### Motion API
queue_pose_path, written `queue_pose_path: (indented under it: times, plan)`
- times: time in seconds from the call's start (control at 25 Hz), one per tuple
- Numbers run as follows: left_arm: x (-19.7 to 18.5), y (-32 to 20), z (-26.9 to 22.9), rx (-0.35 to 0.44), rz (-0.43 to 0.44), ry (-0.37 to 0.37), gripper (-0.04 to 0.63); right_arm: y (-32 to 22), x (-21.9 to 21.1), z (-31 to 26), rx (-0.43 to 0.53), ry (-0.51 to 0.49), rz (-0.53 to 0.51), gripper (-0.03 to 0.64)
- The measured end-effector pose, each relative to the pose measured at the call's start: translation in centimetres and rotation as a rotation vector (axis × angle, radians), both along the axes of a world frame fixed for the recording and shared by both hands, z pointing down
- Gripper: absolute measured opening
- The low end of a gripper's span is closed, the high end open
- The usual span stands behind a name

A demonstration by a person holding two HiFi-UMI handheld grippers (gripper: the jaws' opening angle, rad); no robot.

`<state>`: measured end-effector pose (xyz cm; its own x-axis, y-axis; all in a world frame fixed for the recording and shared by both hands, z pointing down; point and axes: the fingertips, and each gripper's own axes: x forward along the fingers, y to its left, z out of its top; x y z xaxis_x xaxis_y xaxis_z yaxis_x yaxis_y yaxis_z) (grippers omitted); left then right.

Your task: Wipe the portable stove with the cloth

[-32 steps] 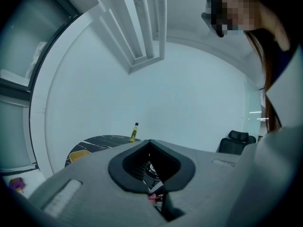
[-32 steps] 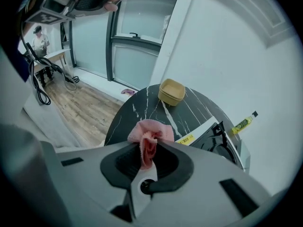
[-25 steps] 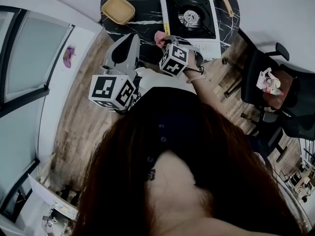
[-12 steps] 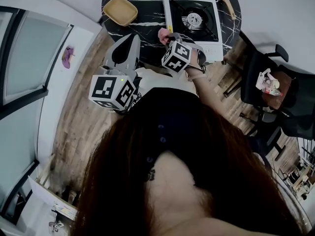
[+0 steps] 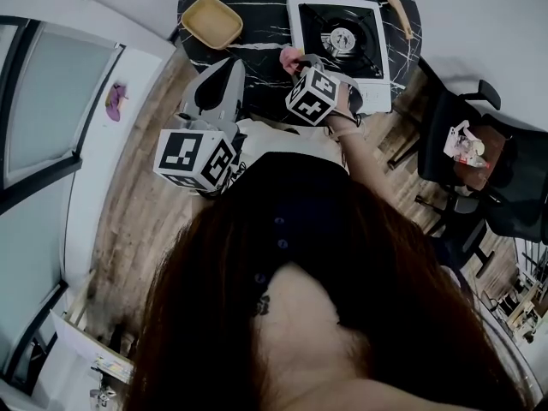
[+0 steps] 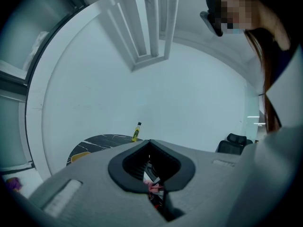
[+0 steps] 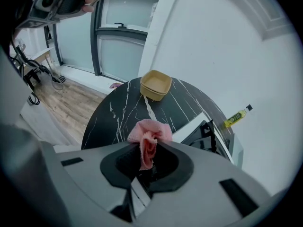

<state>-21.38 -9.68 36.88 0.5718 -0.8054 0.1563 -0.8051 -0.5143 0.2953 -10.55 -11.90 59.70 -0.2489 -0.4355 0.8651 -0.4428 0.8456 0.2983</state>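
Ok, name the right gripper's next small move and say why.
Probably ease the right gripper forward and down until the crumpled pink cloth meets the white portable stove with the black top. Its jaws are shut on the cloth, which sits over the black marble table just short of the stove, apparently not yet on it.

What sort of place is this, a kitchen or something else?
Probably an office or meeting room, not a kitchen: black office chairs beside a round marble table, a glass-panelled partition along one side, and only a portable stove for cooking.
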Motion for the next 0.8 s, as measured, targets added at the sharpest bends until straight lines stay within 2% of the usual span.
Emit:
queue_pose_path:
  times: [0.8]
  plan:
    - [-2.3, -3.7, 0.0, -0.013, 0.019, -0.003, 0.012, -4.3, 0.0, 0.0, -0.006, -0.019, 0.066, 0.051]
